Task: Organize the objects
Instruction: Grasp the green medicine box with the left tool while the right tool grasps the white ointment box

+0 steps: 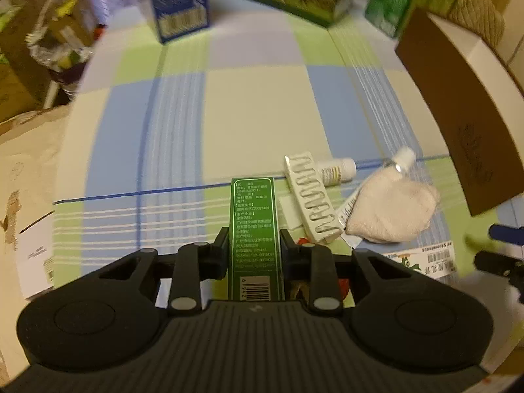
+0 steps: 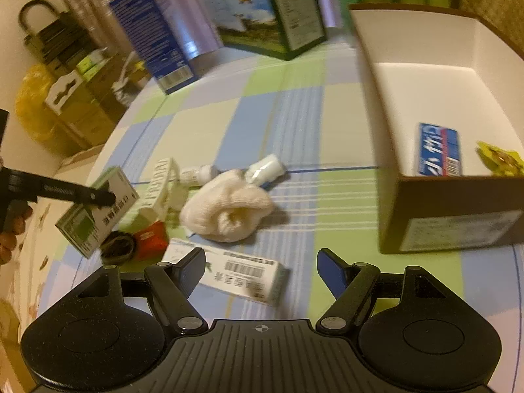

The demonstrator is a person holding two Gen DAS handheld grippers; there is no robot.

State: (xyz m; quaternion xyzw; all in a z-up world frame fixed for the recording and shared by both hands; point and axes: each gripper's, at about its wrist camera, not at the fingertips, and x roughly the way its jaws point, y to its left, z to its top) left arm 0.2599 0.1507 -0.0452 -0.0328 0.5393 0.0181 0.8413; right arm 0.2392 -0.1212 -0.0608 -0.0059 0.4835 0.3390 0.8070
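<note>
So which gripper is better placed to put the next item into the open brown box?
Left, probably. The left gripper is already shut on the green carton, so it only needs carrying to the brown box. The right gripper sits nearer the box but its jaws are open and empty.

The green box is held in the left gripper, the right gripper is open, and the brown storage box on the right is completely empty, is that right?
Not quite. The brown storage box is not empty: the right wrist view shows a blue packet and a yellow-green item lying inside it. The rest holds: the left gripper is shut on the green box, and the right gripper is open.
</note>
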